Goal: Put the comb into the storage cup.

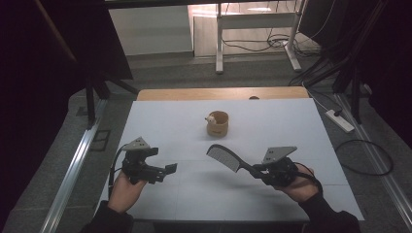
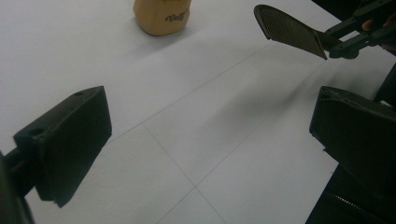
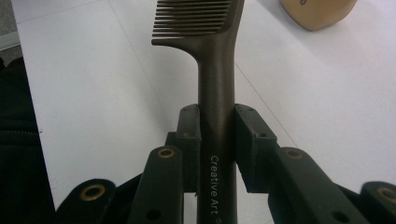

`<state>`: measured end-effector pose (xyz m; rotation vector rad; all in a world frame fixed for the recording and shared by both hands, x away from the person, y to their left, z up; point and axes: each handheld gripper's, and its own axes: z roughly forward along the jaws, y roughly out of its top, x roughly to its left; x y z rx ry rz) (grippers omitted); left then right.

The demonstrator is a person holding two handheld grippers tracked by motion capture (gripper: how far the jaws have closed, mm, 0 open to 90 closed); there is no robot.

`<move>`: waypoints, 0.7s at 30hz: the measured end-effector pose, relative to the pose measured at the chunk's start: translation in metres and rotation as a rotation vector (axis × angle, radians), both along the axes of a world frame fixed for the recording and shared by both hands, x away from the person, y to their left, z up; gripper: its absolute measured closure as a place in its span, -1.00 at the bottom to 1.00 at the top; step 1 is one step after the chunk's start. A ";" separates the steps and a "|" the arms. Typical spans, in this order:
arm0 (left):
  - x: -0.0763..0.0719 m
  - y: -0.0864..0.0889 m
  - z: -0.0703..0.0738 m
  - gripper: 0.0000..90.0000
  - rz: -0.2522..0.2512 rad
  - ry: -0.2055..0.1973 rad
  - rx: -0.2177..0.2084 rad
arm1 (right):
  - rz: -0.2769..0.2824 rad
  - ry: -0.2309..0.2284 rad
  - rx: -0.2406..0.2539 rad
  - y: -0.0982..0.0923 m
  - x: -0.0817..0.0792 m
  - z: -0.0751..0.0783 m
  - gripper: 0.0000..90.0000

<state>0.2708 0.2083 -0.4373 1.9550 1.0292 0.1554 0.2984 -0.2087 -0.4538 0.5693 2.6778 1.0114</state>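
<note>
right gripper [image 1: 257,171] clenched on comb [image 1: 224,157] handle; left gripper [image 1: 167,171] released, jaws apart over table [image 1: 272,121]

Overhead forward-down; 2 close gripper-mounted views

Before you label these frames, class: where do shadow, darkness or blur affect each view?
High view: dark surroundings, faint shadow beneath the comb. Left gripper view: soft comb shadow across the white table, near jaws blurred. Right gripper view: comb sharp, tan cup soft.
</note>
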 end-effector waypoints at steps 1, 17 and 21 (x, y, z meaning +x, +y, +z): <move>0.000 0.000 0.000 -1.00 0.000 0.000 0.000 | 0.000 0.000 0.000 0.000 0.000 0.000 0.62; 0.019 -0.011 0.007 -1.00 -0.075 0.009 -0.047 | 0.024 -0.038 0.024 0.003 -0.005 0.003 0.62; 0.023 -0.014 0.010 -1.00 -0.086 0.010 -0.057 | 0.025 -0.043 0.029 0.004 -0.005 0.003 0.62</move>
